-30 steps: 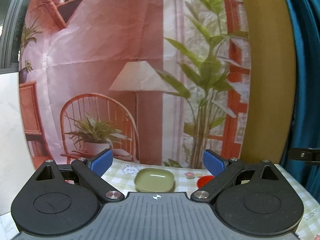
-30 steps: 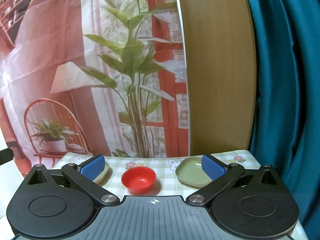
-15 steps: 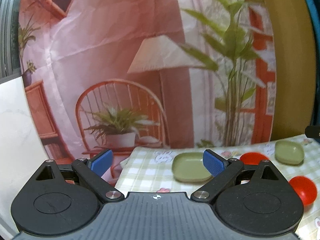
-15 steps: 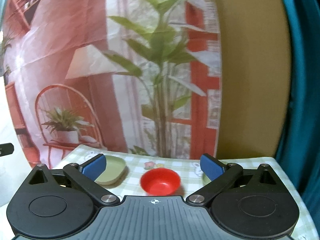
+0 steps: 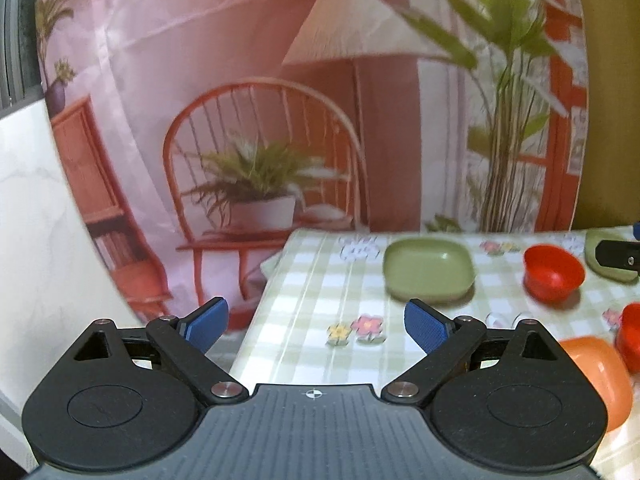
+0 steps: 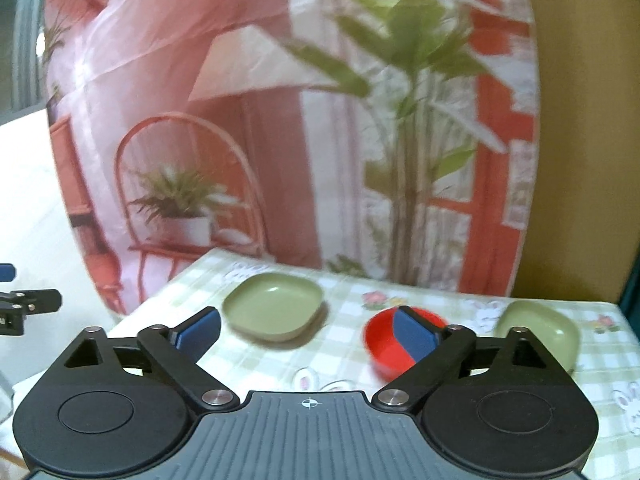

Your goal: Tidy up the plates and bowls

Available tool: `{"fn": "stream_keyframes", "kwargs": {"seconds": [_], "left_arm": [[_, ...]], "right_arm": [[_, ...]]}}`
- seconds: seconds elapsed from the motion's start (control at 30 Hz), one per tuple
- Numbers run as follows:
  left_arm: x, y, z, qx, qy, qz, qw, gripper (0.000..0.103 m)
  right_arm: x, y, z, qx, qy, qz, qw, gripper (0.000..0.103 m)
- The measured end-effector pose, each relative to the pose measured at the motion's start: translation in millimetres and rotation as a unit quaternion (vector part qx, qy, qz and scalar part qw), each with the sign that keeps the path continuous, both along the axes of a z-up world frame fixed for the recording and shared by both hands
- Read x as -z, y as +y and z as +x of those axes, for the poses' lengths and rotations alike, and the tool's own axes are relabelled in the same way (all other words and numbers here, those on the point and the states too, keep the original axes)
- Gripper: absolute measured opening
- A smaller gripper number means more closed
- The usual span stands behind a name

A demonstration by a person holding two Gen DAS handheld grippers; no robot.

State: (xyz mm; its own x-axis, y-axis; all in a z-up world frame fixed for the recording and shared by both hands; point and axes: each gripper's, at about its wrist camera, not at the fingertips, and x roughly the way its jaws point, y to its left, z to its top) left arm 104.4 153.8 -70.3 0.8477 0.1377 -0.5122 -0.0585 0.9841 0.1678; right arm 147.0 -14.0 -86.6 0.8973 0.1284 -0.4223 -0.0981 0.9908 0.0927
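A green square plate (image 5: pixel 428 270) lies near the table's far left corner; it also shows in the right wrist view (image 6: pixel 274 310). A red bowl (image 5: pixel 554 272) sits to its right and shows in the right wrist view (image 6: pixel 390 344) behind my right finger. A second green plate (image 6: pixel 540 330) lies at far right. Another red bowl (image 5: pixel 630 336) and an orange bowl (image 5: pixel 596 376) sit at the left view's right edge. My left gripper (image 5: pixel 316 324) is open and empty over the table's left edge. My right gripper (image 6: pixel 306 334) is open and empty, short of the plate.
The table has a green checked cloth (image 5: pixel 320 320) with flowers. Its left edge drops off under my left gripper. A printed backdrop (image 5: pixel 260 120) hangs behind the table. A white wall (image 5: pixel 32 220) is at left. My left gripper's tip shows at the right view's left edge (image 6: pixel 24 304).
Both grippers have tilted down and swung left; the table and dishes now fill more of each view. The orange bowl has come into the left view. Both stay open.
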Motion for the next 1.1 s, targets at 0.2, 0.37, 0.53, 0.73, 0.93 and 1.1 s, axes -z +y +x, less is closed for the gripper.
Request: {"fn": "stream_keyframes", "kwargs": {"seconds": [0.2, 0.37, 0.53, 0.73, 0.93, 1.1], "left_arm": [[24, 37, 4, -0.029, 0.043, -0.022, 0.9984, 0.09], [42, 61, 4, -0.05, 0.062, -0.022, 0.9966, 0.088], [61, 78, 2, -0.07, 0.082, -0.04, 0.9934, 0.084], [86, 95, -1, -0.093, 0.103, -0.055, 0.9888, 0.082], [107, 110, -6, -0.113, 0.12, -0.092, 0.982, 0.081], [117, 109, -8, -0.111, 0.126, -0.099, 0.9808, 0.08]], "right_arm": [[15, 41, 18, -0.05, 0.015, 0.01, 0.999, 0.085], [29, 76, 33, -0.095, 0.034, 0.008, 0.995, 0.078], [43, 110, 46, -0.134, 0.055, 0.006, 0.989, 0.071], [63, 147, 63, -0.174, 0.09, -0.004, 0.981, 0.062], [82, 178, 68, -0.212, 0.118, -0.014, 0.97, 0.055], [97, 197, 66, -0.238, 0.14, -0.025, 0.961, 0.045]]}}
